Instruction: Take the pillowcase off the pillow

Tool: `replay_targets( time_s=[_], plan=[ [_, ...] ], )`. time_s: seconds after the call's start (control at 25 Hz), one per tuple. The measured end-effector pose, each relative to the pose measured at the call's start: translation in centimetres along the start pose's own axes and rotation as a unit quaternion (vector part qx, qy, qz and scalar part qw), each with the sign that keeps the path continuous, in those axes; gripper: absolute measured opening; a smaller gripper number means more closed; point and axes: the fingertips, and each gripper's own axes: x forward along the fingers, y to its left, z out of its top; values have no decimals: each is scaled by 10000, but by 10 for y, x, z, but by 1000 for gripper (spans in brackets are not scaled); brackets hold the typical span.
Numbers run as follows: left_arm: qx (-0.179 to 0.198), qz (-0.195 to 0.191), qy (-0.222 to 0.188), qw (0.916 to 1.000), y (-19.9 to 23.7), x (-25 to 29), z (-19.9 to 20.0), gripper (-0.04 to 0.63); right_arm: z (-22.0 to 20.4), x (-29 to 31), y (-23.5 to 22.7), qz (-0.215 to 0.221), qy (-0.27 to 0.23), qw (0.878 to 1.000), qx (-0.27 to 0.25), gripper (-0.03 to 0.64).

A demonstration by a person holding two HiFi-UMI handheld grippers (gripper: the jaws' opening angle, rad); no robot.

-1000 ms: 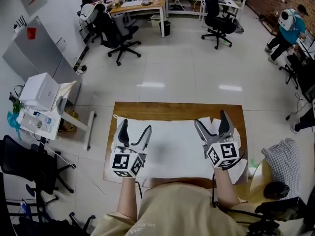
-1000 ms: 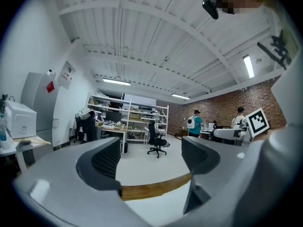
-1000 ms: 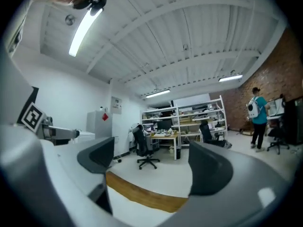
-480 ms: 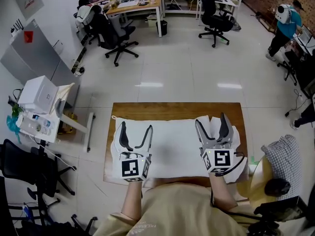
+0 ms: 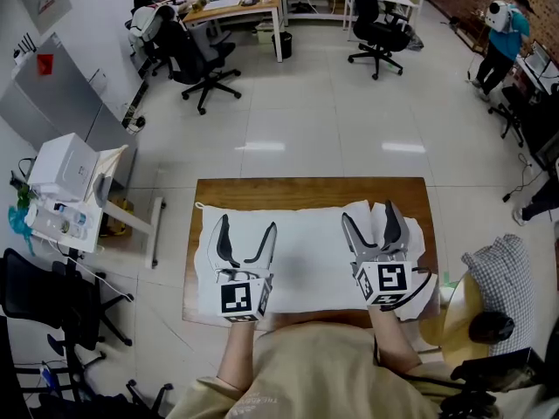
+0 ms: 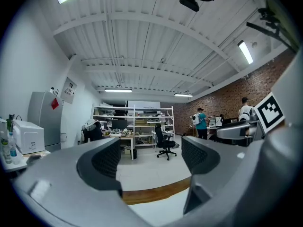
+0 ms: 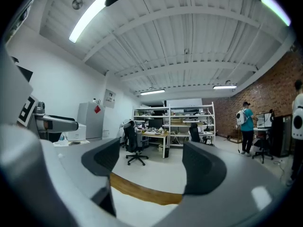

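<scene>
Both marker cubes had rolled round to face the head camera more squarely than a second before. Neither hand had travelled far. The right jaws had just been closing a little, with nothing between them.

Desk point(image 5: 306, 188): wooden, showing bare only along its far edge and at the corners.

Pillowcase point(image 5: 306, 256): white, spread along nearly the whole desk, long side toward the person. The right end was rumpled and the left end smoother. Whether a pillow was inside could not be read. The cloth looked low and flat, and no open end showed what it held.

Cushion point(image 5: 500, 278): checked, off the desk to the right, beside the person. Might be the pillow, but could not tell.

Left hand-held gripper point(image 5: 246, 224): hovered over the near left part of the pillowcase, pointing away from the person. In its own view point(image 6: 150, 157) the jaws stood wide. Only white cloth, the desk edge and the room floor showed between them. Empty.

Right hand-held gripper point(image 5: 369, 211): hovered over the near right part, next to the rumpled end. In its own view point(image 7: 151, 160) the jaws stood well apart. The gap held only cloth and the desk edge. Empty.

Progress (judgement): the scene fitted two stages. Either a thin pillow was inside the case and both tools were poised above it, or the case was already off and laid out, with the pillow set aside. The views did not settle which. Neither tool had hold of the cloth.
</scene>
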Motion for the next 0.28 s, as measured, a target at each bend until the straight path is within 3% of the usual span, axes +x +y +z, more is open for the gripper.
replay_targets(
  time_s=[0.28],
  plan=[
    [-120,57,122,9998,6,-5,-12,386,2,0,3,-66,-32,9999,-94,407]
  ],
)
